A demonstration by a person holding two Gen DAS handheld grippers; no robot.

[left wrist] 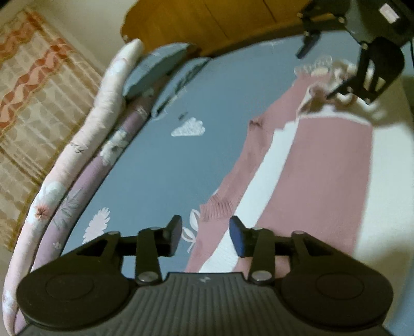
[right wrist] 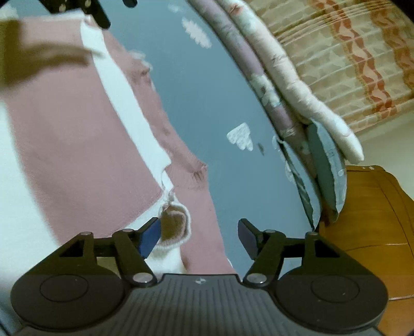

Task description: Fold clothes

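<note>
so the sweater (left wrist: pixel 328 165) is lying flat on the bed sheet (left wrist: pixel 160 165), pink with white bands, and both claws are hanging just above it. in the left wrist view the left gripper (left wrist: pixel 205 234) has its jaws apart with nothing pinched between them, just the sweater's near hem edge and a bit of white band showing through the gap, so it's released. the ribbed cuff (left wrist: pixel 217 206) of a sleeve sits just beyond its fingertips, right where pink meets the blue sheet. the right gripper (left wrist: pixel 318 67) shows up at the far right of that same view, over the frilly white collar (left wrist: pixel 323 69) end of the sweater. in the right wrist view the right gripper (right wrist: pixel 199 237) is spread wide too, nothing clamped. its left pad (right wrist: pixel 150 239) is right beside a small knitted heart patch (right wrist: pixel 174 223) with white trim, but i can't tell if it's actually touching, it's blurry there. the left gripper (right wrist: pixel 101 15) peeks in at the top left of that view over the other end of the sweater. the sheet has white cloud prints (left wrist: pixel 189 128) on it, and a rolled floral quilt (left wrist: pixel 85 144) runs along the far edge of the bed, with a patterned curtain (left wrist: pixel 33 85) behind and a wooden headboard (left wrist: pixel 212 23) at one end.
</note>
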